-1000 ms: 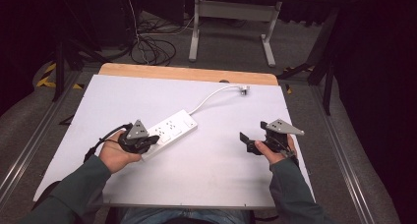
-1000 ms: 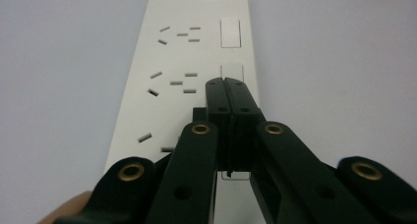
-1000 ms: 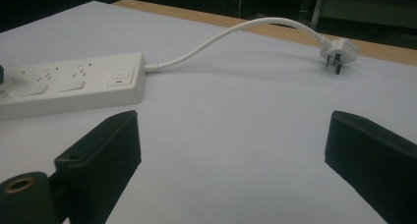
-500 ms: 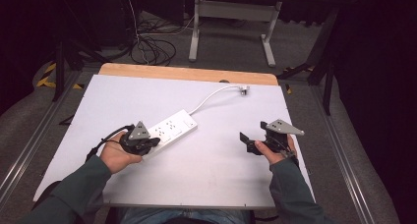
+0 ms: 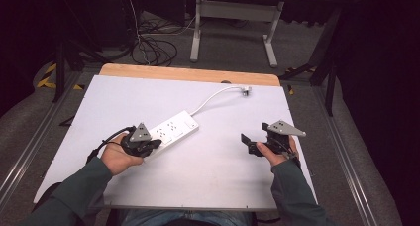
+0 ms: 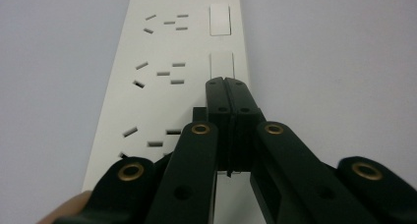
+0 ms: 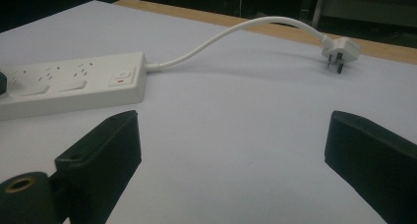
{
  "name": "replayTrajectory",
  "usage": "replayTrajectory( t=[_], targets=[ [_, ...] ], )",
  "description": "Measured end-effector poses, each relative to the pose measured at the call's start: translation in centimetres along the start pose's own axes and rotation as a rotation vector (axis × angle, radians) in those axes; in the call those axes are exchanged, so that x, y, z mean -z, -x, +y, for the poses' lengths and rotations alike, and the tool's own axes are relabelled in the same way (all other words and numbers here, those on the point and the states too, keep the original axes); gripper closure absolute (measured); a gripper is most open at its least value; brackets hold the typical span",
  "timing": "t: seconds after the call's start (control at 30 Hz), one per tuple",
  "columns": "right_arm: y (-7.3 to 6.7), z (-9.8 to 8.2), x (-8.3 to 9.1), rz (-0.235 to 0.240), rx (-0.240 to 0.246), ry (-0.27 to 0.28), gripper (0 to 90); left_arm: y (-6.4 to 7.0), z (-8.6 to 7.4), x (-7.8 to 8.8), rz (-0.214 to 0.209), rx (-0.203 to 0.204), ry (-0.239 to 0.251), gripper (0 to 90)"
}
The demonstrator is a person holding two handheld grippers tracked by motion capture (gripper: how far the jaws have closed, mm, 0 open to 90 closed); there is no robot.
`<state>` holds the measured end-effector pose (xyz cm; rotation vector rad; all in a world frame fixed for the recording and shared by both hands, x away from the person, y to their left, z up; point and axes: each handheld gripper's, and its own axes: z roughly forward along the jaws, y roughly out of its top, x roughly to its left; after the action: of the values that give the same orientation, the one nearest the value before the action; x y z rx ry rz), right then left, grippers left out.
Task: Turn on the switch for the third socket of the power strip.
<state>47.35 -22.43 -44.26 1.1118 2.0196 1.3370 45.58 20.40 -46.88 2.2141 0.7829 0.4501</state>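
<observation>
Centrally on the white table [image 5: 208,176] a white power strip [image 5: 171,131] is laid diagonally, with socket slots and rocker switches [image 6: 220,19] along its top; one switch is marked red. From its far end a white cable [image 5: 210,97] is curved to a plug [image 5: 245,91] near the wooden back edge. The left gripper [image 5: 154,144] is held with jaws pressed together, tips over the strip beside a switch. The right gripper [image 5: 246,144] is held well apart to the right, jaws spread wide, nothing between them
</observation>
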Motion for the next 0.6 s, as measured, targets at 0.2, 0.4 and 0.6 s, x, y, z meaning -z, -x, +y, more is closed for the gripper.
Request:
replayTrajectory(
  t=[0.2,0.4,0.6],
  targets=[
    [0.0,0.0,0.0,-0.001,0.0,0.0,7.5,0.02,-0.01,-0.01,-0.004,0.0,-0.001,90.0],
    [0.02,0.0,0.02,0.0,0.0,0.0,7.5,0.23,0.04,-0.27,0.001,-0.015,-0.014,90.0],
    [0.01,-0.01,0.04,0.001,0.001,-0.001,7.5,0.23,0.01,-0.19,0.003,-0.021,-0.014,90.0]
  ],
)
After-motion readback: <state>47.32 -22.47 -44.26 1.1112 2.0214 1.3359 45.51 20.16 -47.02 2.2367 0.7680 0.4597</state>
